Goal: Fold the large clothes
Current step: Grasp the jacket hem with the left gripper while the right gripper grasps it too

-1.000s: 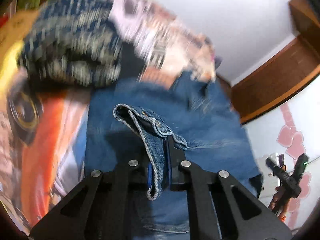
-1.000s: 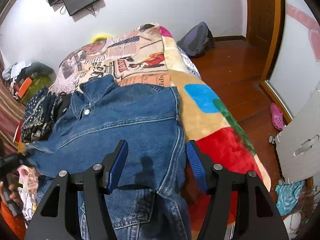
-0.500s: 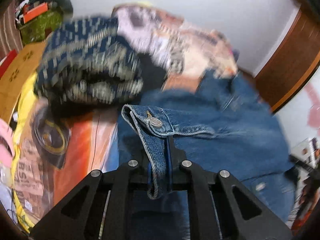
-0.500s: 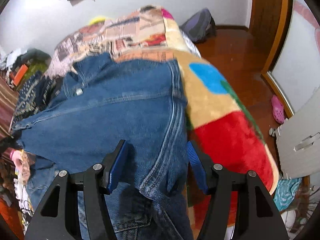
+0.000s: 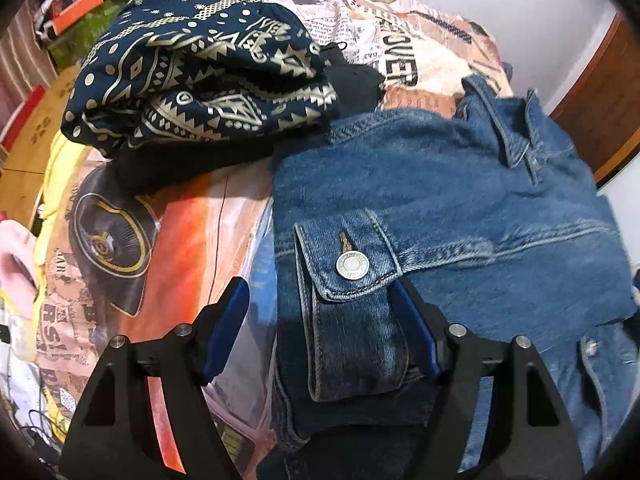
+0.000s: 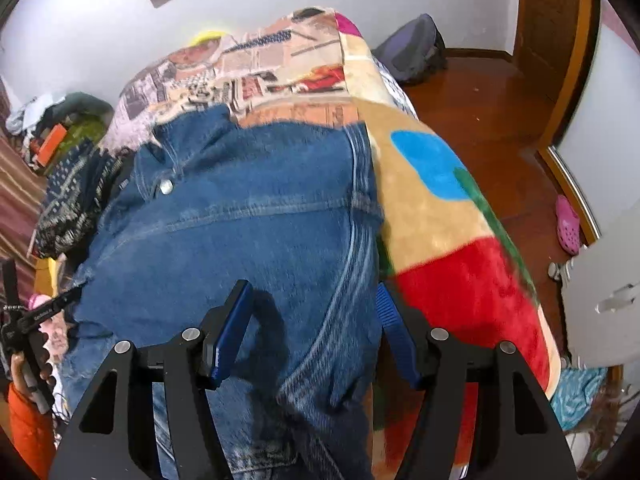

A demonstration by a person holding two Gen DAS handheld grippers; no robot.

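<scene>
A blue denim jacket (image 5: 460,200) lies spread on the bed, also in the right wrist view (image 6: 240,232). Its sleeve cuff (image 5: 352,280), with a metal button, is folded over the jacket body and lies between the open fingers of my left gripper (image 5: 320,320), which grips nothing. My right gripper (image 6: 314,320) is open, low over the jacket's right side seam (image 6: 352,248) near the bed edge. The left gripper also shows at the left edge of the right wrist view (image 6: 36,316).
A folded navy and gold patterned garment (image 5: 200,68) lies just left of the jacket's collar. The bed has a printed blanket (image 6: 440,216). A wooden floor (image 6: 500,120), a backpack (image 6: 412,52) and a pink clog (image 6: 568,224) lie to the right.
My left gripper carried the sleeve cuff across onto the jacket body, then opened and let it go. My right gripper moved lower and closer over the jacket's right side, staying open.
</scene>
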